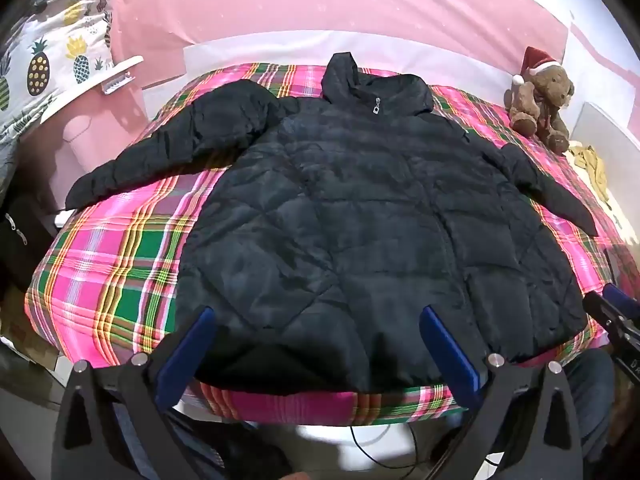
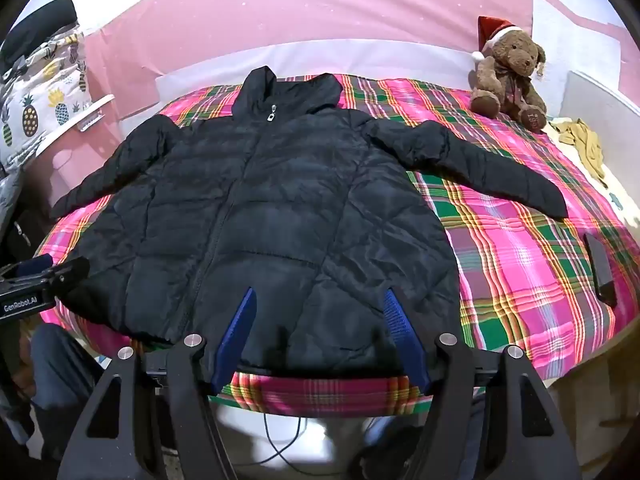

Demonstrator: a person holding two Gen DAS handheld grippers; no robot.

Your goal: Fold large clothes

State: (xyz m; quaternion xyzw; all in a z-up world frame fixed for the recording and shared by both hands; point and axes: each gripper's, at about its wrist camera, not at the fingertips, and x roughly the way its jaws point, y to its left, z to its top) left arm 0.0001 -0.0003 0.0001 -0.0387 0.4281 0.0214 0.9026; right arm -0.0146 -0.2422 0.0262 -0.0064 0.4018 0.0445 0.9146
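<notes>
A black quilted puffer jacket (image 1: pixel 360 216) lies flat and zipped, front up, on a pink and green plaid bed (image 1: pixel 112 248), hood toward the far wall, both sleeves spread out. It also shows in the right wrist view (image 2: pixel 264 216). My left gripper (image 1: pixel 318 314) is open and empty, hovering just above the jacket's near hem. My right gripper (image 2: pixel 318 296) is open and empty above the hem's right part. The right gripper shows at the left view's right edge (image 1: pixel 616 312); the left gripper shows at the right view's left edge (image 2: pixel 44 276).
A brown teddy bear (image 2: pixel 508 76) in a Santa hat sits at the bed's far right corner. A yellow cloth (image 2: pixel 584 140) lies beside it. A black phone (image 2: pixel 600 268) lies on the bed's right side. A pineapple-print cloth (image 1: pixel 44 64) hangs at far left. Cables (image 2: pixel 280 436) run below the bed's near edge.
</notes>
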